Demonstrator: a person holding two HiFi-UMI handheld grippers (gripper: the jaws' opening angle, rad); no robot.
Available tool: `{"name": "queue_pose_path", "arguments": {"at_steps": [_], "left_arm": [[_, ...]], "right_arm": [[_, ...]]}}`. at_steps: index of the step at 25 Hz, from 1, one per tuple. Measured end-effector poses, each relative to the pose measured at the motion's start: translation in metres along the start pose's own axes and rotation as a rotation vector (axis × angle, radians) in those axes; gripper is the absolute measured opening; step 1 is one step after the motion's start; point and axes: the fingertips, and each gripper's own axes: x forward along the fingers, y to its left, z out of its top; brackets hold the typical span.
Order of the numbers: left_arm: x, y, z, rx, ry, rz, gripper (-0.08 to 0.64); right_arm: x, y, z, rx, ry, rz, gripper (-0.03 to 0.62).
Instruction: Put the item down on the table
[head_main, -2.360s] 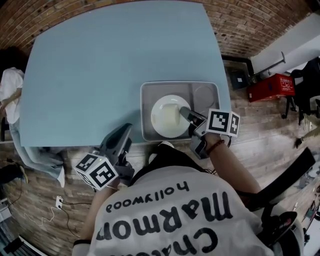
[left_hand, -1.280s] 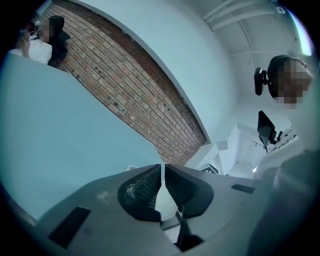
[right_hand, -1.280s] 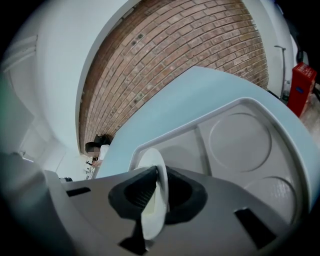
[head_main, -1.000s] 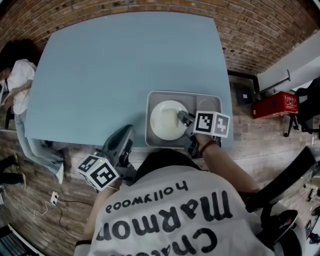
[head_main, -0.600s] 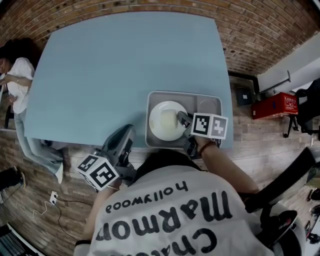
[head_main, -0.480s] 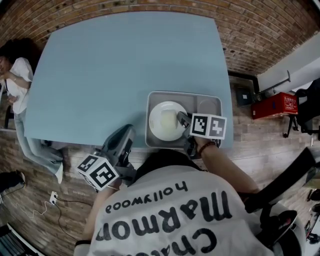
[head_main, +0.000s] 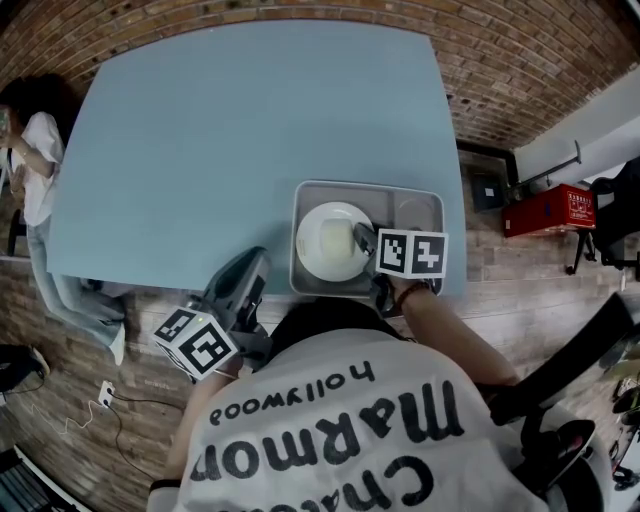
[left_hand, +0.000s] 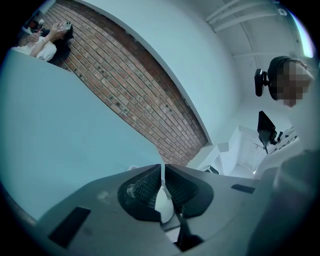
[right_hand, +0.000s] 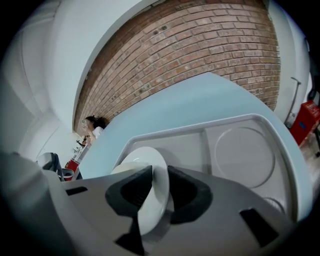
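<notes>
Head view: right gripper jaws pinch plate rim at tray, bench near-right corner; release remains. Left gripper jaws pressed together, empty.

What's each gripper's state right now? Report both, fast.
Left gripper: shut, holding nothing.
Right gripper: shut on the rim of the white plate, at the grey tray.

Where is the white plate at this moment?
In the head view, the white plate is over the left compartment of the grey tray, at the near right edge of the table, its rim held by the right gripper.
</notes>
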Motion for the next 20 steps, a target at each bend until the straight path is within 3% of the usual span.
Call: {"name": "queue_pose_path", "arguments": {"at_steps": [9,20], "left_arm": [[0.0002,0.0026,-0.0005,0.008,0.002,0.002,0.025],[0.0016,0.0015,0.0005,0.037,0.018,0.002,0.026]], "right_arm": [[0.0029,-0.0004,-0.0033,-0.116,0.026,-0.044,0.094],[0.0055,-0.0019,-0.0074,-0.183,0.054,-0.073,0.098]]}}
